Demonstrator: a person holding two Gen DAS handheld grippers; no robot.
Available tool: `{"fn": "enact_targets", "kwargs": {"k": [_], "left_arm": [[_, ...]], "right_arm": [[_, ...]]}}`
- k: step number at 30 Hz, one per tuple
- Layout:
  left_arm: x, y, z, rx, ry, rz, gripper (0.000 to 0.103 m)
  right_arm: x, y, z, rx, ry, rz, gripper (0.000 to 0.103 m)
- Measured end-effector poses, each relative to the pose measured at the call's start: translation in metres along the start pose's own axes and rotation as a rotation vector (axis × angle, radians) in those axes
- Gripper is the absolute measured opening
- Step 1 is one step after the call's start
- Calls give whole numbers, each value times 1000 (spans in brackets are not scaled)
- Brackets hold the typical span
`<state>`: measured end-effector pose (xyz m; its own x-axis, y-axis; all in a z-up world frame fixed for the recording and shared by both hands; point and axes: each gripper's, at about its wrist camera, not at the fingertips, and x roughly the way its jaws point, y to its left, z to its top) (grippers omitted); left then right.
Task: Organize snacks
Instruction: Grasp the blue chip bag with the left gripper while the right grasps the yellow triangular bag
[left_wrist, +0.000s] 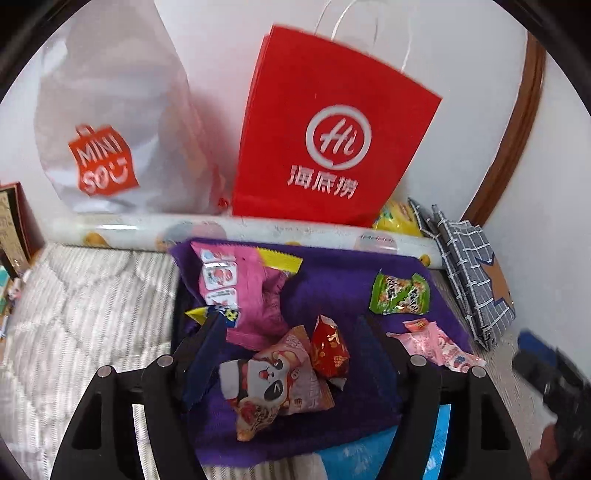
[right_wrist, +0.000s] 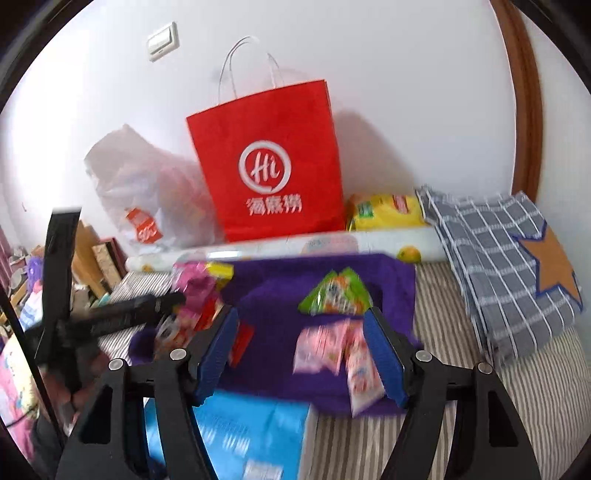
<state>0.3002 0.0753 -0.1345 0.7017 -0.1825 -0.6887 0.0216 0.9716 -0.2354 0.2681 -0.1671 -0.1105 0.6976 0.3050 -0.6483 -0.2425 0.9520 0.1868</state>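
Risk: thin crinkly packets slip or snag on purple cloth (left_wrist: 332, 291) fuzz if pinched at corner; neighbours dragged along (packed close). Panda snack packet (left_wrist: 273, 380) pink, puffy, flat on cloth betw. left gripper (left_wrist: 291, 332) pads, untouched. Right gripper (right_wrist: 301, 328) also released, over pale pink packets (right_wrist: 332, 354). Green packet (left_wrist: 400, 295) apart.

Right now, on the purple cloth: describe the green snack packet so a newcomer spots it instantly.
Find the red paper bag against the wall; the purple cloth lies before it. The green packet lies alone near the cloth's far right corner, the only green wrapper among pink and red ones.
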Motion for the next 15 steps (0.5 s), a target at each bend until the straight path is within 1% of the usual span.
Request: {"fn": "enact_targets", "kwargs": {"k": [1,2,4,7,9,11,13,15], "left_arm": [[-7,1,0,-7,2,-1,71],[-16,1,-2,-15,3,-10,71],[-33,2,-7,-9,4,-23,71],[-63,5,-21,17,-16,21,73],[-74,9,-31,13,-17,32,79],[-83,13,-44,3,9,74,79],[-92,16,-59,-3,20,76,79],[-99,20,-74,-18,42,78,79]], "right_arm": [[-6,2,-5,4,9,10,69],[-16,6,-14,6,14,38,69],[-27,14,-29,-14,31,67,69],[-42,30,-59,-82,57,73,69],[-51,38,-82,-104,88,110,69],[-58,42,-101,-96,124,159,71],[-62,47,-119,-97,163,205,72],[-62,55,-135,-128,182,202,73]]}}
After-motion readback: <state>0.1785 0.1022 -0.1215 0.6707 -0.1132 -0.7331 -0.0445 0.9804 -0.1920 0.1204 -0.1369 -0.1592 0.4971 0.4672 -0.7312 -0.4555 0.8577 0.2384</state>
